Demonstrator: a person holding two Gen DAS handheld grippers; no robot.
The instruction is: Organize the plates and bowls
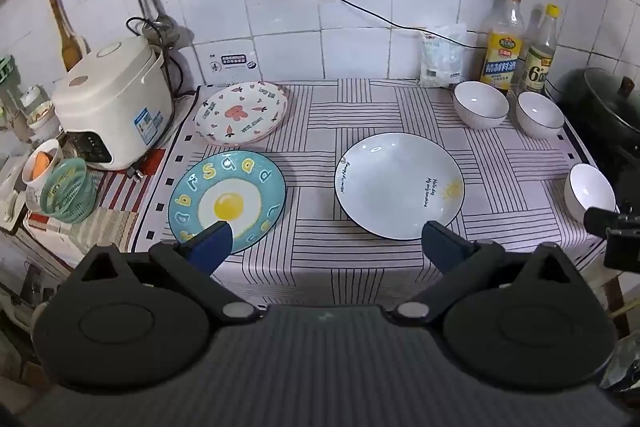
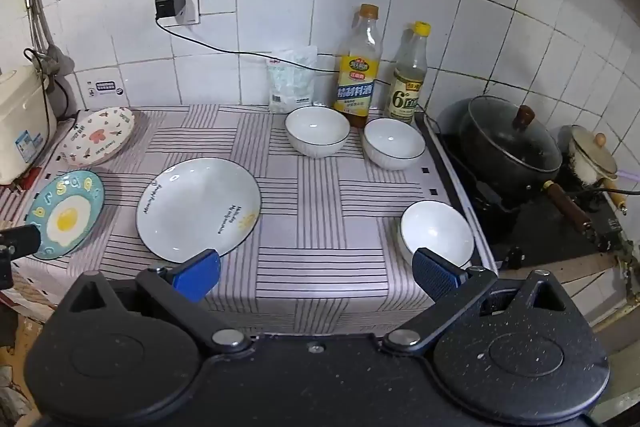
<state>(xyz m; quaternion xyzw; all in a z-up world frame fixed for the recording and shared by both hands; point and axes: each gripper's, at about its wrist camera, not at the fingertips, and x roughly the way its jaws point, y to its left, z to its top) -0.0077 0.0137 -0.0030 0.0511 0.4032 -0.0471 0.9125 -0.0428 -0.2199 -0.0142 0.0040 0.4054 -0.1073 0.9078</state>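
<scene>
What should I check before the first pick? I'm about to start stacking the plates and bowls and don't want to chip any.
1. Left gripper empty, jaws wide apart: ok.
2. Right gripper empty, jaws wide apart: ok.
3. Three white bowls with dark rims upright and apart: two at the back, one at the near right edge: ok.
4. Near bowl safely away from the counter edge: not ok, it sits close to the edge beside the stove.
5. Blue fried-egg plate and white sun-print plate flat, nothing on them: ok.
6. Pink rabbit-print plate a single plate: cannot tell, a second rim seems to show beneath.
</scene>
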